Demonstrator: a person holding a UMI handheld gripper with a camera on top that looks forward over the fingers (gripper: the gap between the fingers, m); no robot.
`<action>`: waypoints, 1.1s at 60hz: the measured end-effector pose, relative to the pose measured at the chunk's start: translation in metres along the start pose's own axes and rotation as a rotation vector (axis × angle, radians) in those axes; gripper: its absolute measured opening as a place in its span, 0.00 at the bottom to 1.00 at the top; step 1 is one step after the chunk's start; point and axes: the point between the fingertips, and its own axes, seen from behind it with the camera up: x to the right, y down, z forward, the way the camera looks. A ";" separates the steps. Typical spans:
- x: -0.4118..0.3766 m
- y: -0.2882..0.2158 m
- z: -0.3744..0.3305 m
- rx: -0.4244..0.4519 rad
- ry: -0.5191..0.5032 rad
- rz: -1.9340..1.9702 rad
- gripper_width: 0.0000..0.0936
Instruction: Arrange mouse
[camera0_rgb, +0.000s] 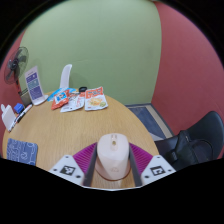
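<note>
We note the fingers (112, 170) clamped on a beige mouse (112, 157) (purple pads touching its flanks) above the wooden worktop (70, 130); snack packets (82, 99) beyond.

Mouse (112, 157): pale smooth plastic, slight sheen, between the gripper (112, 168) fingers' matt purple pads. Table (60, 128): light wood-look top, smooth. Snack packets (80, 99): glossy printed wrappers. Chair (196, 140): black, matt.
</note>
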 end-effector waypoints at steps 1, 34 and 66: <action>-0.001 -0.001 0.001 0.002 -0.002 -0.005 0.57; -0.017 -0.105 -0.104 0.199 0.018 -0.004 0.43; -0.336 0.041 -0.143 0.049 -0.258 -0.054 0.43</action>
